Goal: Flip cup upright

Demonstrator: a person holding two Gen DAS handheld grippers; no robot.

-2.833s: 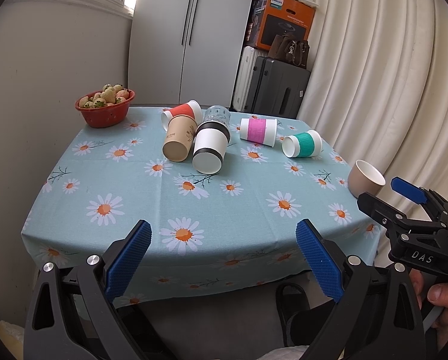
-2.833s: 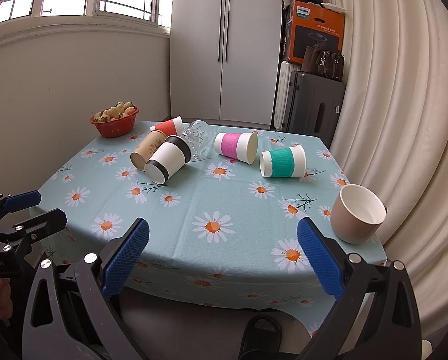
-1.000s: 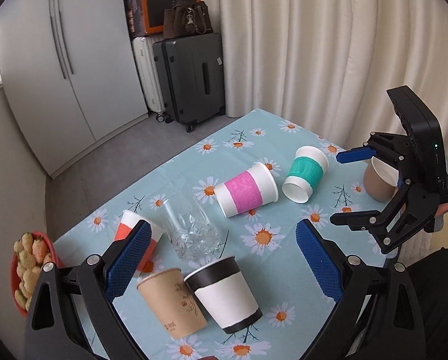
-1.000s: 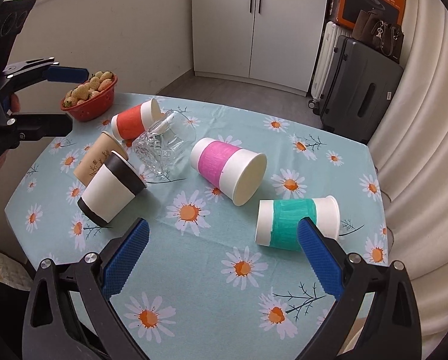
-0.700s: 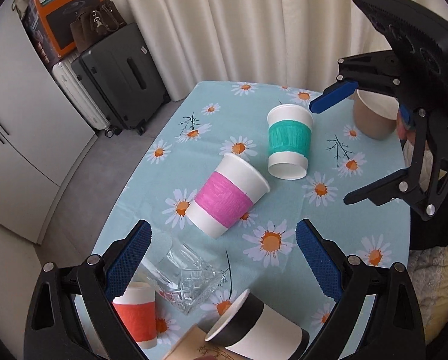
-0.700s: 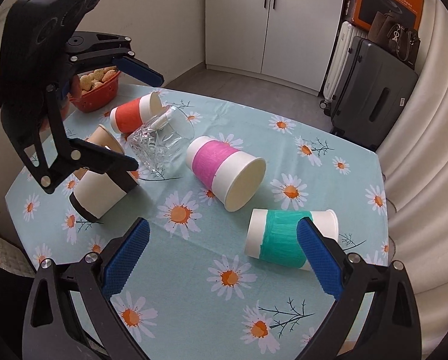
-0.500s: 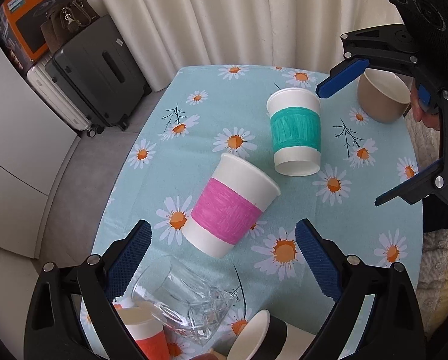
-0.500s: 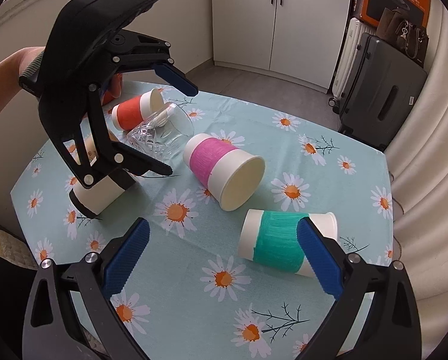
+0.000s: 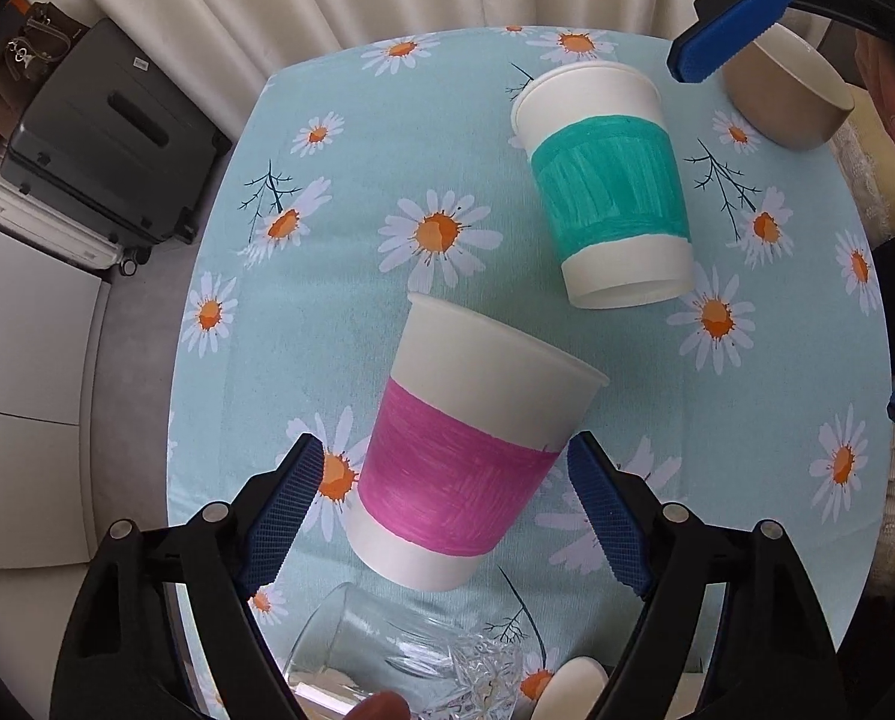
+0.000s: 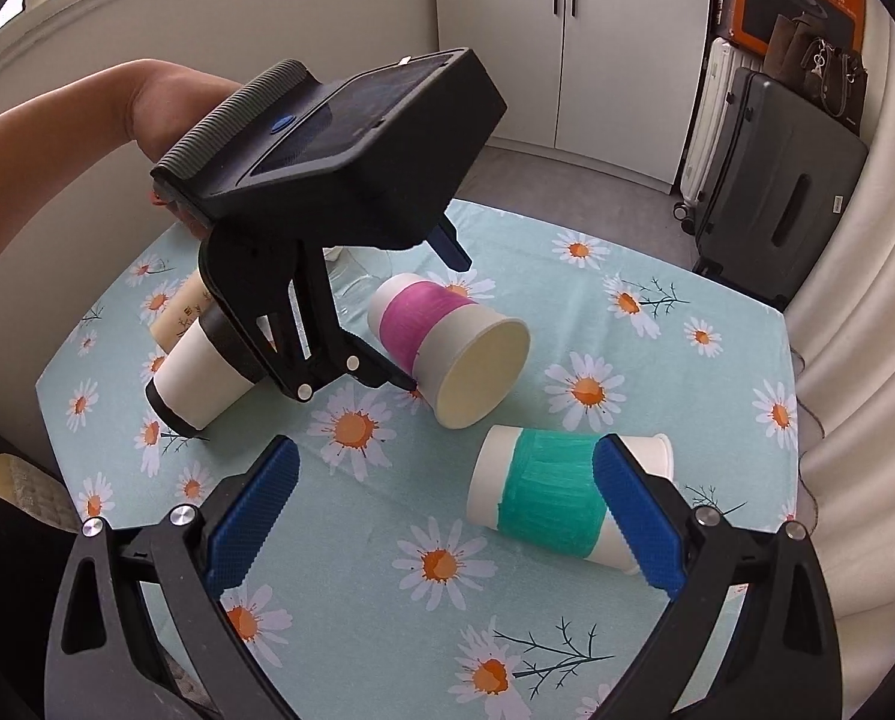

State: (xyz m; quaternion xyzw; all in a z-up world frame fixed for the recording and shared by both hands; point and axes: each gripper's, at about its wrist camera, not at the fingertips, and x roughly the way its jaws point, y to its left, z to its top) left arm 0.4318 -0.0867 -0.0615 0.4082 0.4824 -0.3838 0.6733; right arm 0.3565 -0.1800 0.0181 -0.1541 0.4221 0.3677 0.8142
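A white paper cup with a pink band (image 9: 465,450) lies on its side on the daisy tablecloth (image 9: 351,276). My left gripper (image 9: 444,507) is open, its blue pads on either side of the cup's base end without touching. The pink cup also shows in the right wrist view (image 10: 447,342), with the left gripper (image 10: 429,315) straddling it from above. A white cup with a teal band (image 9: 612,192) lies on its side further on. My right gripper (image 10: 441,516) is open and empty, its right pad overlapping the teal cup (image 10: 543,498).
A clear glass (image 9: 399,660) lies on its side just below the pink cup. A black-banded white cup (image 10: 201,378) and a brown cup (image 10: 177,312) lie at the left. A beige bowl-like cup (image 9: 789,90) stands near the table's edge. Suitcases (image 10: 771,180) stand beyond the table.
My left gripper has moved down and in over the pink cup, which now sits between its open pads. My right gripper has edged closer to the teal cup.
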